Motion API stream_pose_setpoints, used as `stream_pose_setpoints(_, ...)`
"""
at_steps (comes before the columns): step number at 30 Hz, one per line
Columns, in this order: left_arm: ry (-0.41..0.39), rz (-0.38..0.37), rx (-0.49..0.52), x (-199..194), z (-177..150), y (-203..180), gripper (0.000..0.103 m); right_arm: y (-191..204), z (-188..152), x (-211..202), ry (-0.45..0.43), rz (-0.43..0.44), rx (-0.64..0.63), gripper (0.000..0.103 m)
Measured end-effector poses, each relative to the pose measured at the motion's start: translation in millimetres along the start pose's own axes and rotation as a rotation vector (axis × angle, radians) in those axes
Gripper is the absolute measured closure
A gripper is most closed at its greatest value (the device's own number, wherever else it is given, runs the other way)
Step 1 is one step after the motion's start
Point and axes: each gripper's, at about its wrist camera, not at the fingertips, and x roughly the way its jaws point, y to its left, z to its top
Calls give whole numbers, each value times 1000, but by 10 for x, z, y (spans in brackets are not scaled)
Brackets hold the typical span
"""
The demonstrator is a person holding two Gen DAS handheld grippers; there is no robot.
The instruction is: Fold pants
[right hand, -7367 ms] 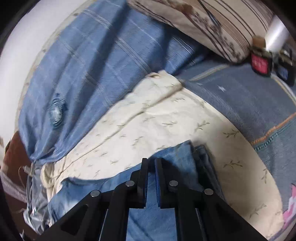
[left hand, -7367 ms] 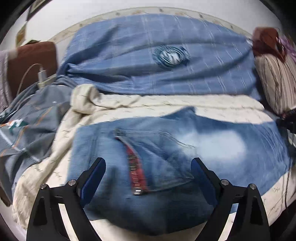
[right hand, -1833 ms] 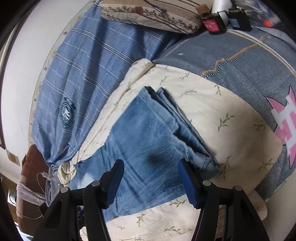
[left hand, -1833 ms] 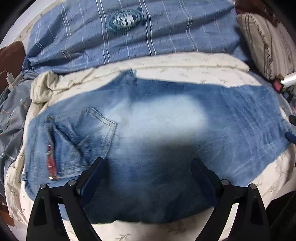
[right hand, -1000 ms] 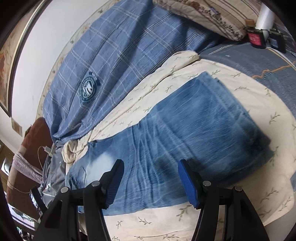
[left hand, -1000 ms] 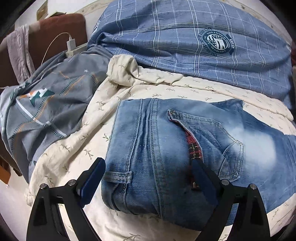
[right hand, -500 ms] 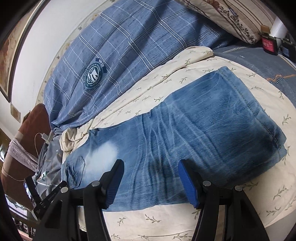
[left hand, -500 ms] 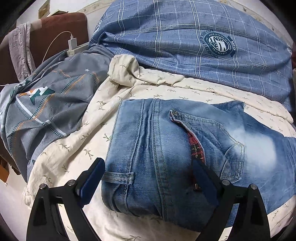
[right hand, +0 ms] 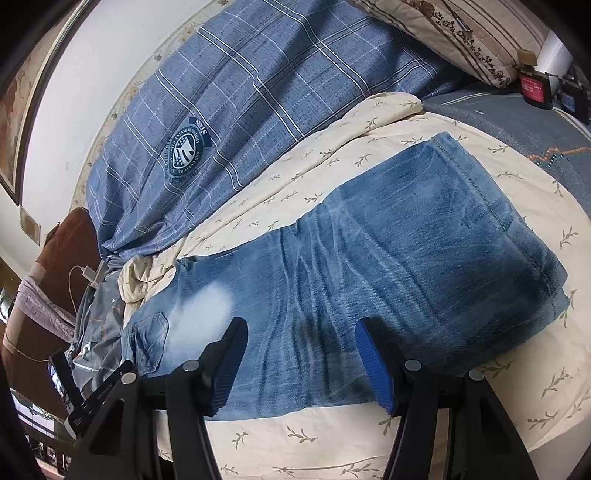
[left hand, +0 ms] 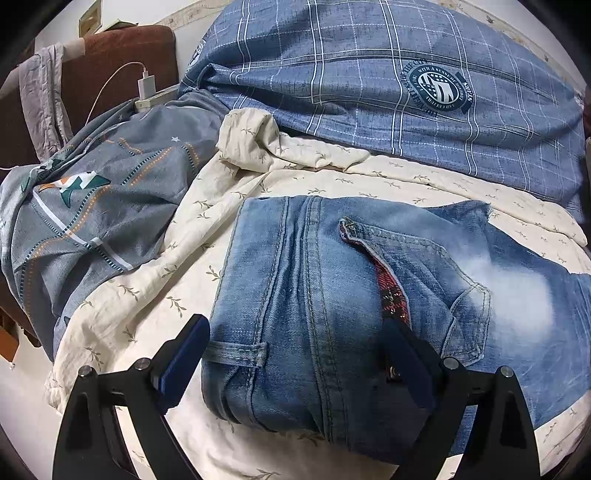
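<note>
Cream leaf-print bedsheet [left hand: 155, 295] under faded blue denim jeans [left hand: 332, 314]. Left gripper [left hand: 295, 354] spread over waistband; only right gripper [right hand: 301, 358], also spread, sees hems.

A bed carries everything — its top layer is a cream blanket [left hand: 155, 280] printed with small leaf sprigs. Blue jeans [right hand: 388, 266] lie flat on it, folded lengthwise with one leg on the other. A blue plaid quilt [left hand: 369, 85] is bunched along the wall side, a grey patterned duvet [left hand: 92, 206] at one end — and a striped pillow [right hand: 461, 33] at the other.
</note>
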Motion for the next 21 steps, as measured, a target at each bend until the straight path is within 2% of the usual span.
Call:
stream_pose_setpoints(9, -8, 3, 2, -24, -12, -17, 8, -56, 4, -75, -20, -25, 10, 39)
stream_pose_setpoints(16, -53, -38, 44, -145, -32, -100, 8, -33, 2, 1, -6, -94, -16, 39)
stream_pose_setpoints(21, -36, -54, 83, -116, -39, -214, 8, 72, -28, 95, 4, -169, -75, 39)
